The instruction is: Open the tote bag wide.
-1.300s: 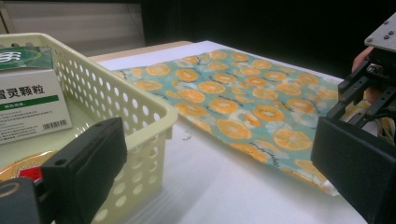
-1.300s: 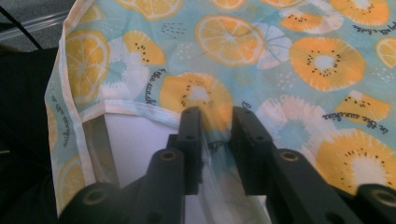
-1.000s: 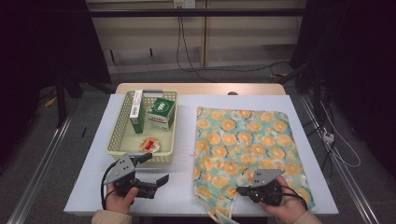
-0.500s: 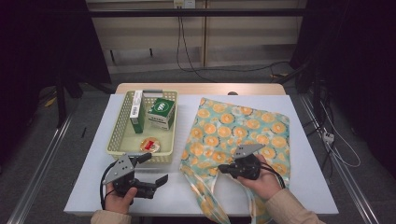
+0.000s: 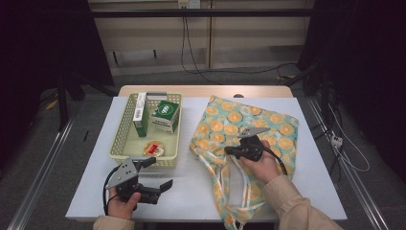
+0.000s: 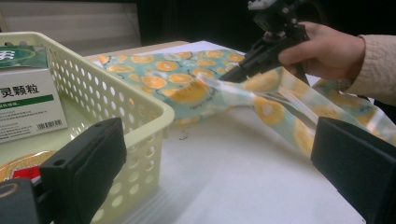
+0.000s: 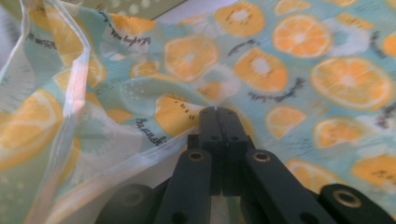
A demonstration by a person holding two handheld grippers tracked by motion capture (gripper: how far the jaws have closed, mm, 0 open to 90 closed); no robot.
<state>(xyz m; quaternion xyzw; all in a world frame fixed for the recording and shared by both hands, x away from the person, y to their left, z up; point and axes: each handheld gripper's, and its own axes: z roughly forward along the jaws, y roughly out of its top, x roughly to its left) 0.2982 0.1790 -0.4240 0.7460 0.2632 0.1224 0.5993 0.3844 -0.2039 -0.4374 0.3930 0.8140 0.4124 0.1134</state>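
Right claw point(image 5: 229, 152) clamped on bag point(image 5: 268, 127) edge: lift gently toward basket point(image 5: 125, 142), avoid tearing; left claw point(image 5: 158, 175) open, idle

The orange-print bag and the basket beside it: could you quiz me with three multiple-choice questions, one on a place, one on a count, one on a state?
1. Where is the yellow basket relative to the orange-print bag in the high view?
A. left of it
B. right of it
C. on top of it

2. How many things lie in the basket?
A. one
B. three
C. six

3. How is the right gripper?
A. wide open above the bag
B. shut on the bag's fabric
C. resting in the basket

Answers: 1 A, the basket sits at the bag's left. 2 B, two boxes and a round packet. 3 B, its jaws meet, pinching a lifted fold.
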